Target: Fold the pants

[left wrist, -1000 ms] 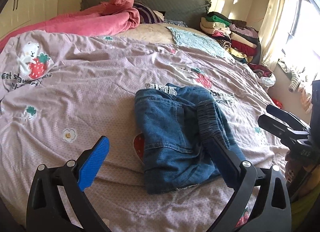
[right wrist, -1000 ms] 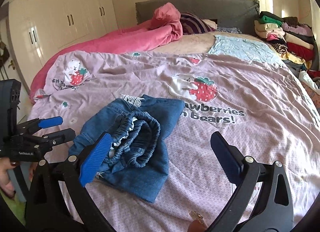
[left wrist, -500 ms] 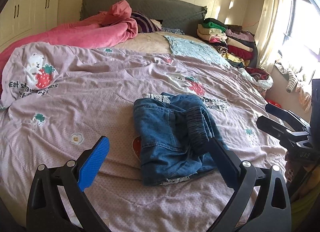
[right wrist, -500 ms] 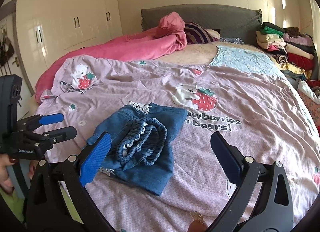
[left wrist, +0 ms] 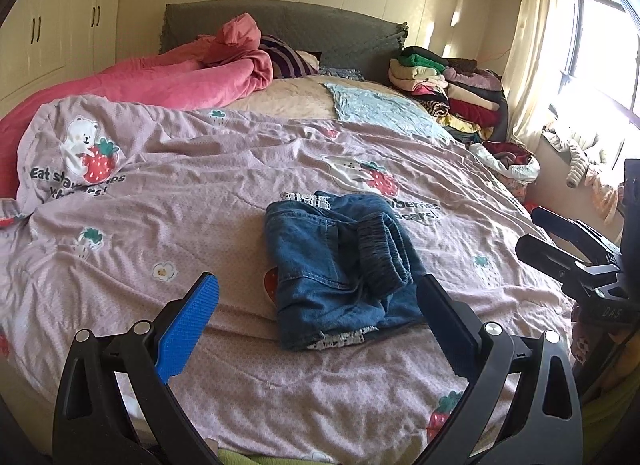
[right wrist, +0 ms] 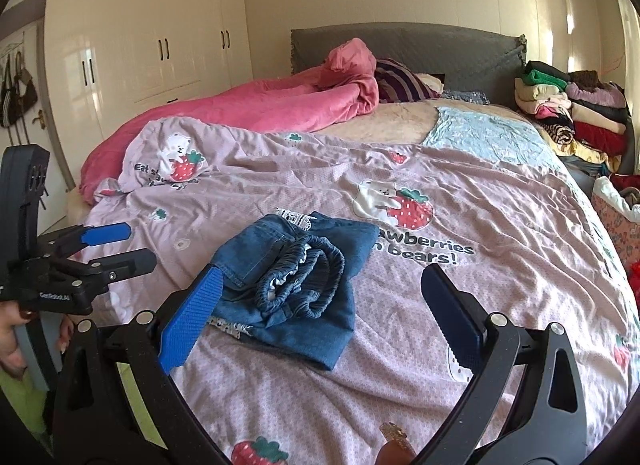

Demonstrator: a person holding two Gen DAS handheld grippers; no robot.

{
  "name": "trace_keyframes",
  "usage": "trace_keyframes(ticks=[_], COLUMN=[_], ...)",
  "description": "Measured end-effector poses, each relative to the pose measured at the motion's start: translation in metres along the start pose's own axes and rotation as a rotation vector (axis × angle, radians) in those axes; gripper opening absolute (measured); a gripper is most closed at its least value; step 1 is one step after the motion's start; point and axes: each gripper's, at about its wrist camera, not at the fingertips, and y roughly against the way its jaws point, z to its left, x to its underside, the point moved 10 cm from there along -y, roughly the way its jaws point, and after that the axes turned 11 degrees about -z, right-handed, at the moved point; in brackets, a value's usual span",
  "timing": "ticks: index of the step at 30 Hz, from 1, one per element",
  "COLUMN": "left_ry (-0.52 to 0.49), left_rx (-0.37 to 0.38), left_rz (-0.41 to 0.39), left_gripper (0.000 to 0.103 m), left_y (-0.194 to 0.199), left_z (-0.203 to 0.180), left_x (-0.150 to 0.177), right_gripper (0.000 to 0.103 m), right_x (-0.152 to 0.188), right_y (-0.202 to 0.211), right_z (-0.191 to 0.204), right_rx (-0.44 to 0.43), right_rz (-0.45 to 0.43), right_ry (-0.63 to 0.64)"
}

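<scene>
Left wrist view: folded blue denim pants [left wrist: 340, 265] on lilac strawberry-print quilt [left wrist: 180, 205]; left gripper [left wrist: 316, 305] and right gripper [right wrist: 320, 297] both spread wide, empty, near pants.

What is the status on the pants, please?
Left gripper open, empty. Right gripper open, empty. Denim pants folded on bedspread, untouched. Nothing in the way.

A folded pair of blue denim pants [right wrist: 296, 285], elastic waistband uppermost, lies on a pink strawberry-and-bear print quilt [right wrist: 480, 305] covering the bed. The right gripper [right wrist: 320, 317] hangs above with jaws spread wide; the left gripper [right wrist: 120, 245], hand-held, sits open alongside.
</scene>
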Motion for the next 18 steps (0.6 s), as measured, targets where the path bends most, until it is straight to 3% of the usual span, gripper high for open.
trace_keyframes(ticks=[18], left_ry=[-0.013], left_rx=[0.008], left_rz=[0.003], left_gripper=[0.099], left_y=[0.033], left_z=[-0.008], left_x=[0.023], right_gripper=[0.094], right_x=[0.01], right_y=[0.037], right_z=[0.01], right_rx=[0.012], right_rz=[-0.02], right_ry=[0.02])
